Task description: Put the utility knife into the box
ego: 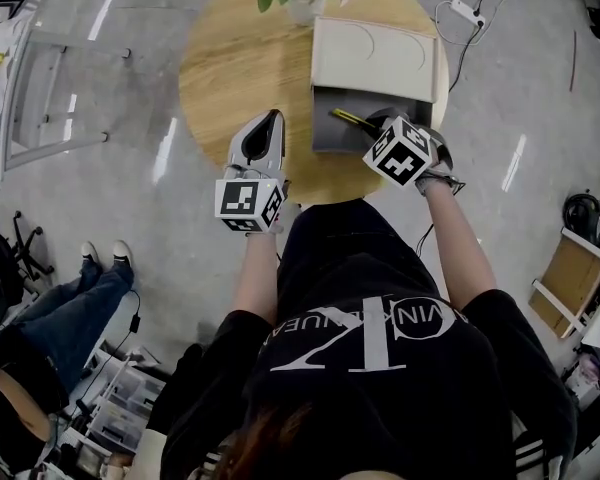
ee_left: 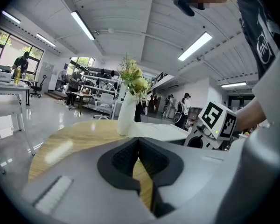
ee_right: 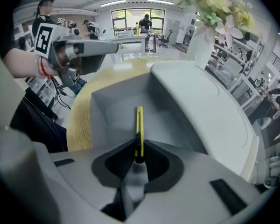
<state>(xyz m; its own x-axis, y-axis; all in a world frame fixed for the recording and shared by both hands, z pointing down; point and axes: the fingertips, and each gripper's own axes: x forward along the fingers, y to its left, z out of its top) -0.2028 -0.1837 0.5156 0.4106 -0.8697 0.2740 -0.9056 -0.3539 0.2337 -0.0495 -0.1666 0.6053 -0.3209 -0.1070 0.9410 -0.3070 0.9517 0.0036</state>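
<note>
My right gripper (ego: 378, 128) (ee_right: 137, 157) is shut on a yellow utility knife (ego: 351, 119) (ee_right: 139, 125). The knife sticks out ahead of the jaws, over the open inside of the grey box (ego: 332, 133) (ee_right: 109, 108). The box's white lid (ego: 375, 56) (ee_right: 200, 101) is folded back behind it. The box rests on a round wooden table (ego: 240, 68) (ee_left: 70, 141). My left gripper (ego: 267, 126) (ee_left: 139, 146) hovers over the table left of the box, shut with nothing in it. It also shows in the right gripper view as the left gripper (ee_right: 84, 48).
A white vase (ego: 302, 3) (ee_left: 127, 118) (ee_right: 196, 41) with flowers stands at the table's far edge, just behind the box. A power strip (ego: 467, 10) and cable lie on the floor beyond. A seated person's legs (ego: 75, 303) are at the left.
</note>
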